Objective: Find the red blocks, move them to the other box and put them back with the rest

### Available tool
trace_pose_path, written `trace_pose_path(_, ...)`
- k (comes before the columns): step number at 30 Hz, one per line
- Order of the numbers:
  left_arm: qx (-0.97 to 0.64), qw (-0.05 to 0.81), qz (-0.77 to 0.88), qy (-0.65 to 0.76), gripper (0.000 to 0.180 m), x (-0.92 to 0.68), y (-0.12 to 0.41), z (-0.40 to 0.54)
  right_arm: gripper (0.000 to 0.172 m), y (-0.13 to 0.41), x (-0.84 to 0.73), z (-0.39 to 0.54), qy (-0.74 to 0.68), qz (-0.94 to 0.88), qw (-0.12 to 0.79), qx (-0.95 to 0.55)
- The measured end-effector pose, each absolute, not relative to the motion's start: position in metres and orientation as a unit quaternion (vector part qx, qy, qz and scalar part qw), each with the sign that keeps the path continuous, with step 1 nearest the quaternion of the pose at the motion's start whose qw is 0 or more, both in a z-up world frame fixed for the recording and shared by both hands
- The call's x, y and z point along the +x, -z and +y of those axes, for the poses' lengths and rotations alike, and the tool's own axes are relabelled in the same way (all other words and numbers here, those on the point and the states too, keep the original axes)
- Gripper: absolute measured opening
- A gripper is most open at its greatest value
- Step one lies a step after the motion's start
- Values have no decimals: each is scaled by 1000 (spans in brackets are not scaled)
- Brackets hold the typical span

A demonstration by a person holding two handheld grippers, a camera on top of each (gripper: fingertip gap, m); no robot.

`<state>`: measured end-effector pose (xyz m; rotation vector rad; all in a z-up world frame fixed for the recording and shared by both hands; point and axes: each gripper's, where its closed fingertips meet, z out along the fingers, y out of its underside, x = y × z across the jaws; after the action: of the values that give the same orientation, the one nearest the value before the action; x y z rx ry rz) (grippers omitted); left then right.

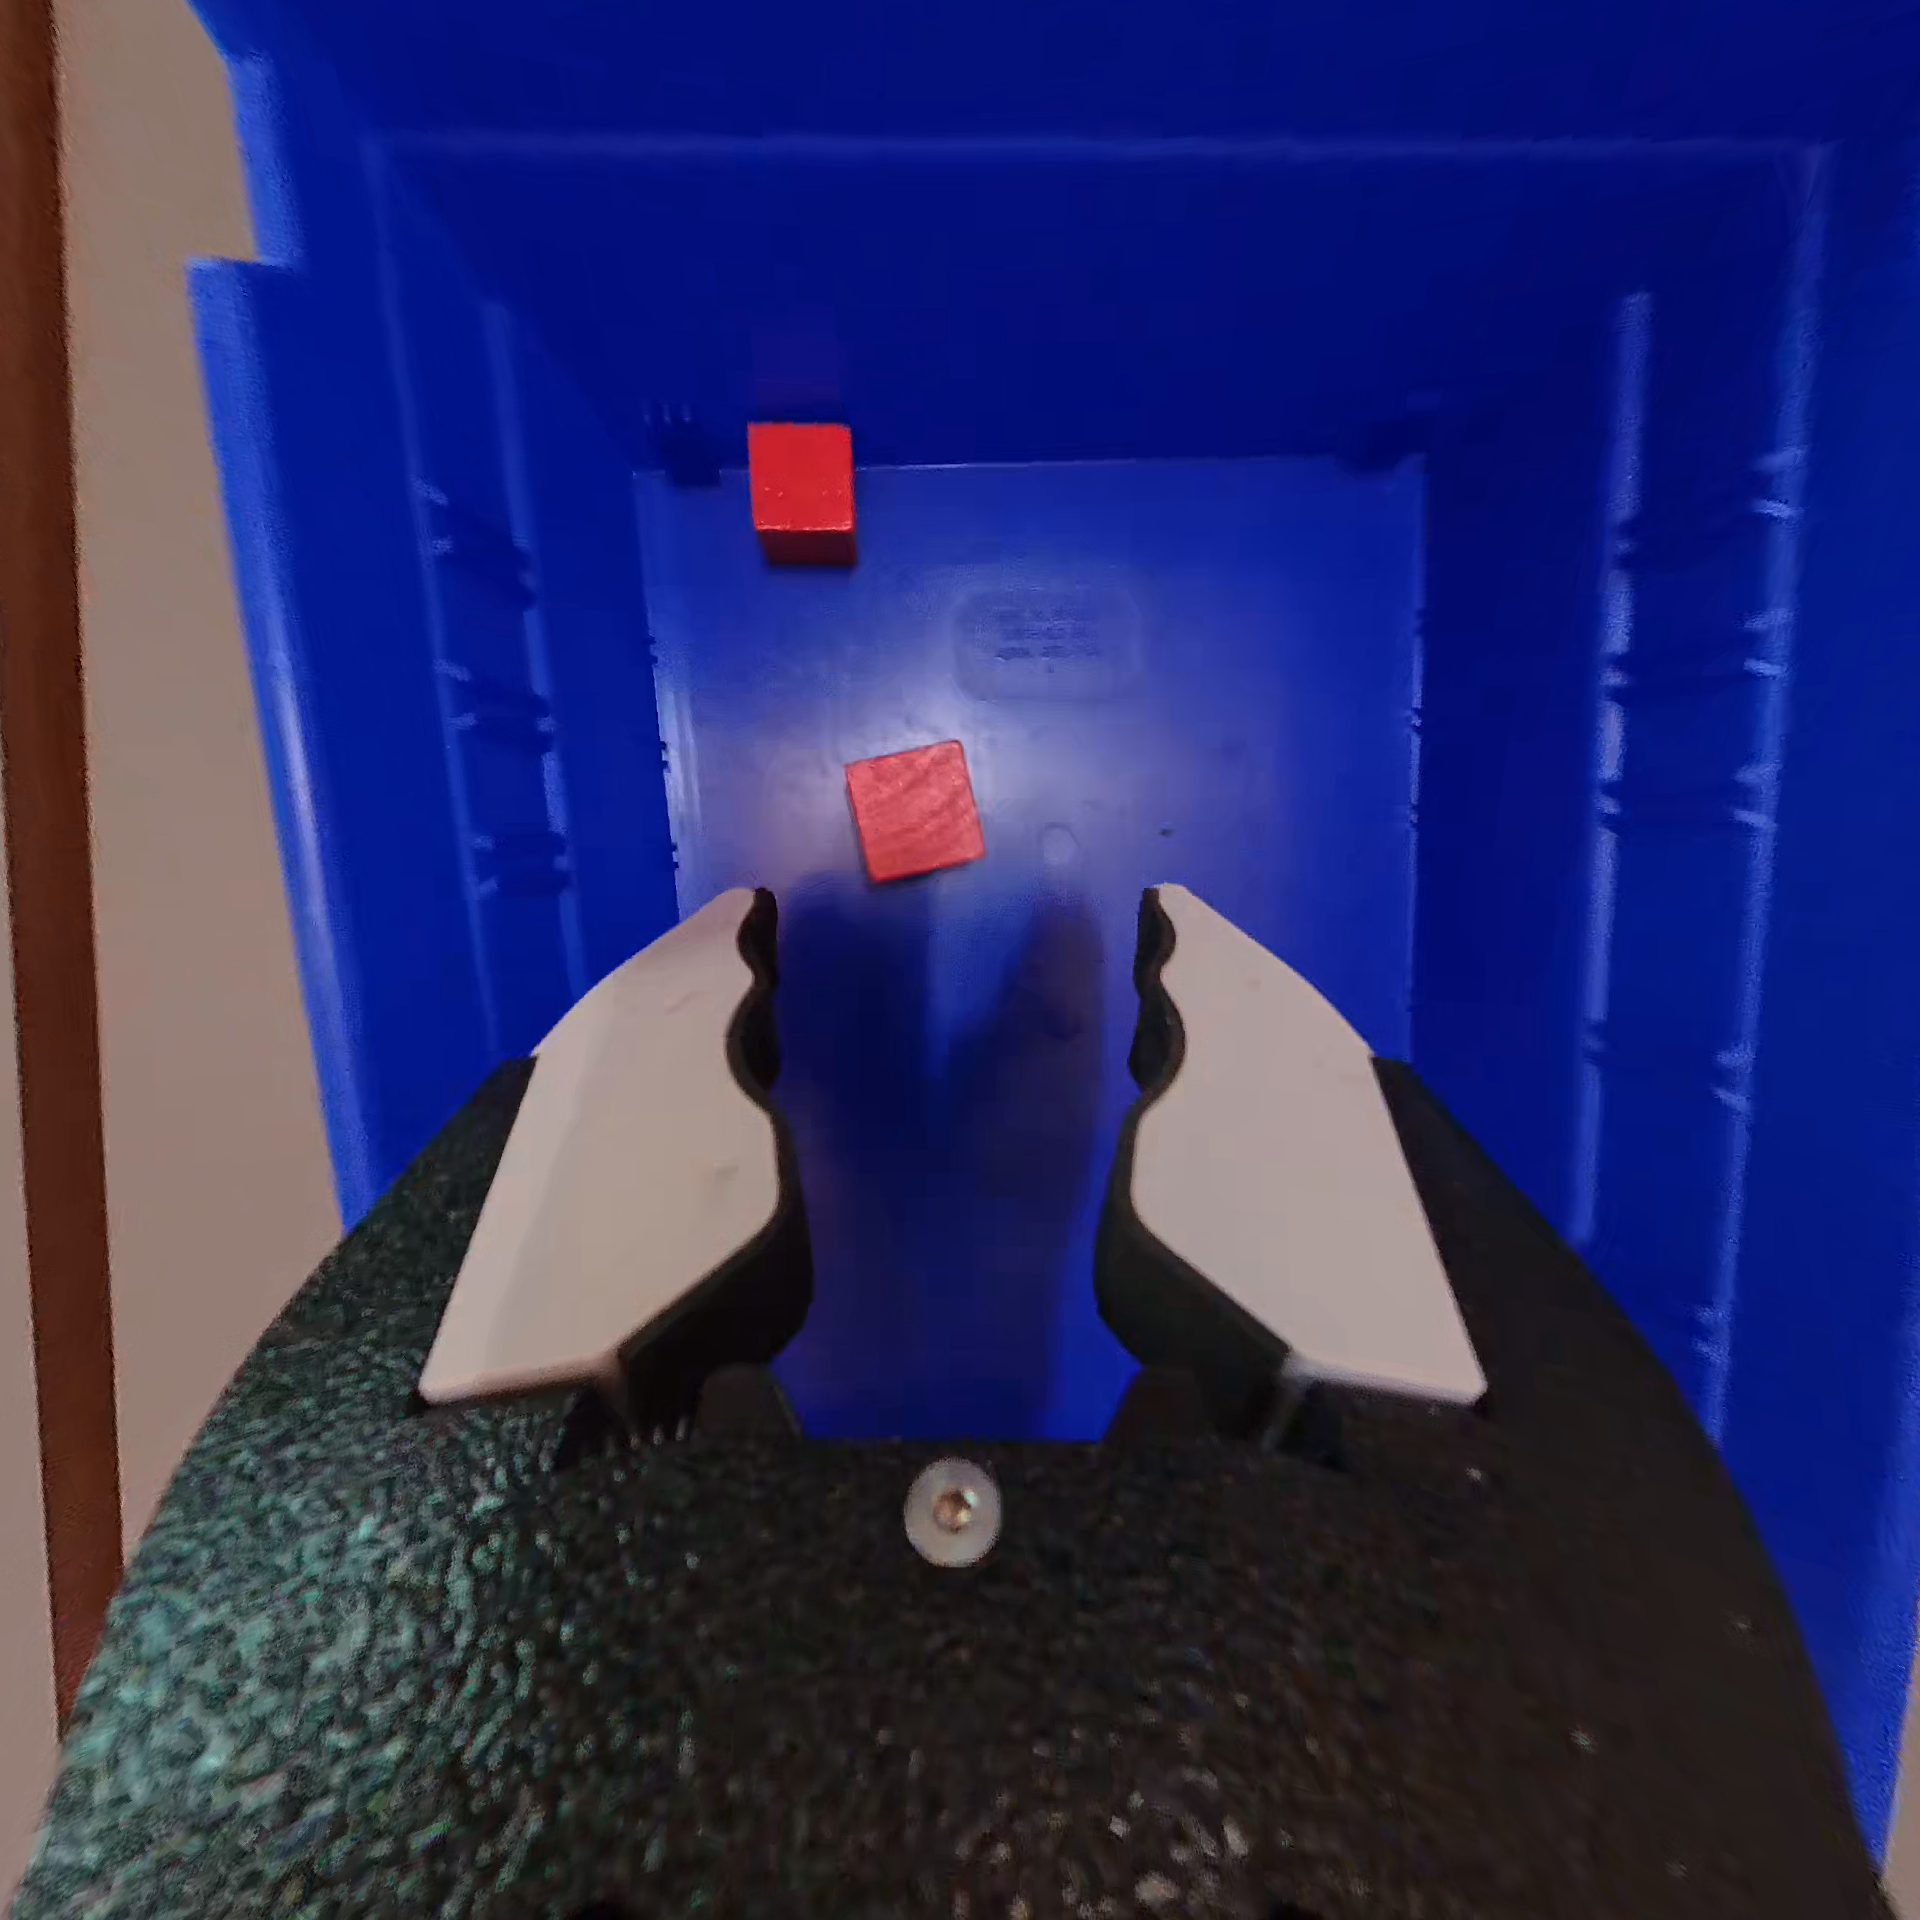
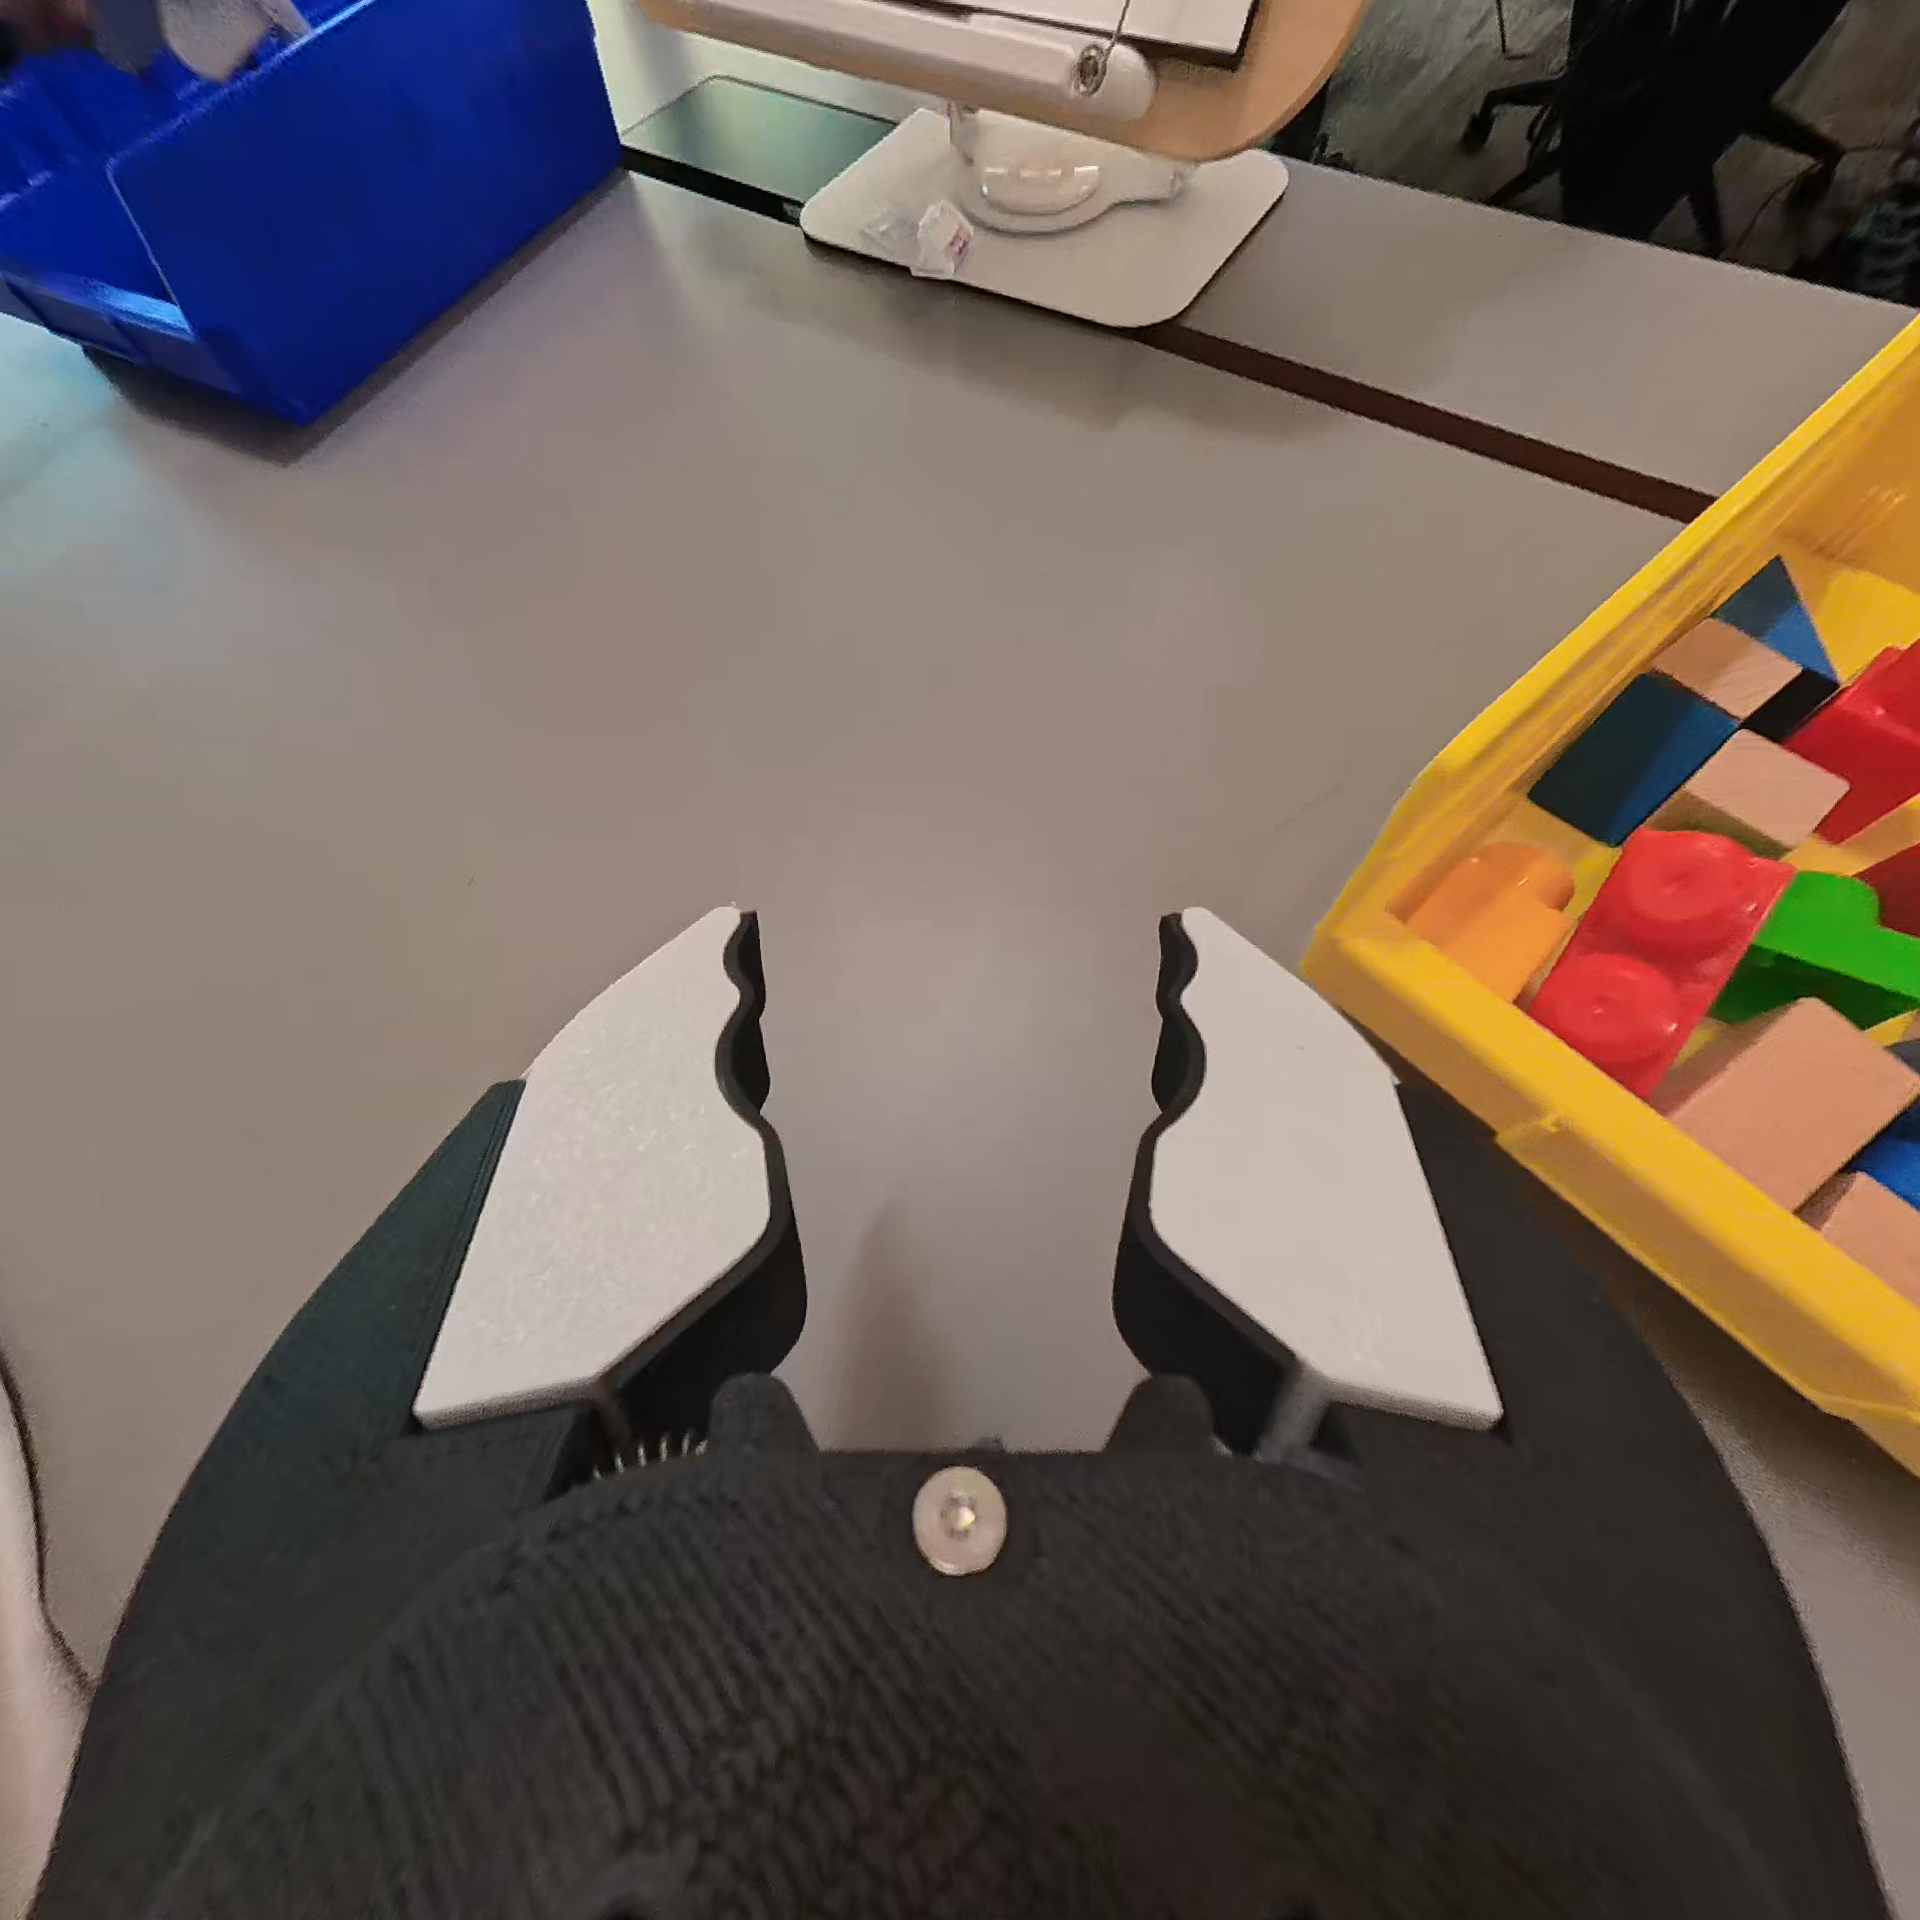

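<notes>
Both grippers have fingers apart, holding nothing: left gripper (image 1: 956, 904) over two small red wooden cubes (image 1: 914, 812) in the blue plastic box (image 1: 1662, 727); right gripper (image 2: 956, 925) above the grey table (image 2: 831, 623).

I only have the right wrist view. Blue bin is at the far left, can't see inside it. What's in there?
Observer: Two red cubes on the blue bin floor, nothing else visible.
Operator: Where exactly?
Observer: One sits against the far wall, left of centre; the nearer cube lies mid-floor, turned slightly askew.
Operator: Left gripper got one?
Observer: No. The left gripper is over the bin with jaws apart and nothing between them; the nearer cube lies just beyond the tips.
Operator: Anything in its way?
Observer: None that shows; bare bin floor lies between the tips and that cube.
</notes>
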<state>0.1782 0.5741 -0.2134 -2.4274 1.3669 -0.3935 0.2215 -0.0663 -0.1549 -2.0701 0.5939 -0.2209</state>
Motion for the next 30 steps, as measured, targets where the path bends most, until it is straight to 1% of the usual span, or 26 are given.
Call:
trace_pose_path(2, -865, 140, 466, 126, 64, 183, 222, 580, 74, 158, 218, -67, 88, 244, 469, -844)
trace_pose_path(4, -872, 145, 456, 101, 63, 188, 223, 590, 74, 160, 214, -67, 84, 246, 470, -844)
trace_pose_path(6, -874, 137, 462, 68, 50, 189, 226, 594, 74, 162, 212, -67, 81, 248, 470, -843)
trace_pose_path(9, -878, 107, 465, 35, 47, 187, 234, 594, 74, 164, 210, -65, 77, 249, 472, -842)
trace_pose_path(11, -884, 97, 457, 28, 46, 187, 238, 596, 74, 165, 208, -64, 74, 248, 474, -842)
trace_pose_path(16, -896, 70, 436, 39, 28, 183, 256, 589, 75, 168, 206, -63, 71, 247, 476, -841)
trace_pose_path(18, -897, 71, 435, 40, 29, 180, 262, 588, 75, 169, 205, -64, 71, 247, 477, -840)
trace_pose_path(22, -883, 81, 458, 64, 29, 183, 257, 583, 74, 169, 207, -64, 73, 247, 482, -837)
trace_pose_path(25, -851, 129, 498, 102, 30, 194, 223, 575, 73, 161, 209, -63, 95, 236, 493, -832)
trace_pose_path(28, -807, 206, 521, 188, 29, 209, 156, 554, 75, 145, 214, -63, 135, 211, 512, -821)
trace_pose_path(30, -758, 251, 544, 258, 29, 216, 106, 522, 78, 131, 218, -59, 166, 187, 530, -811)
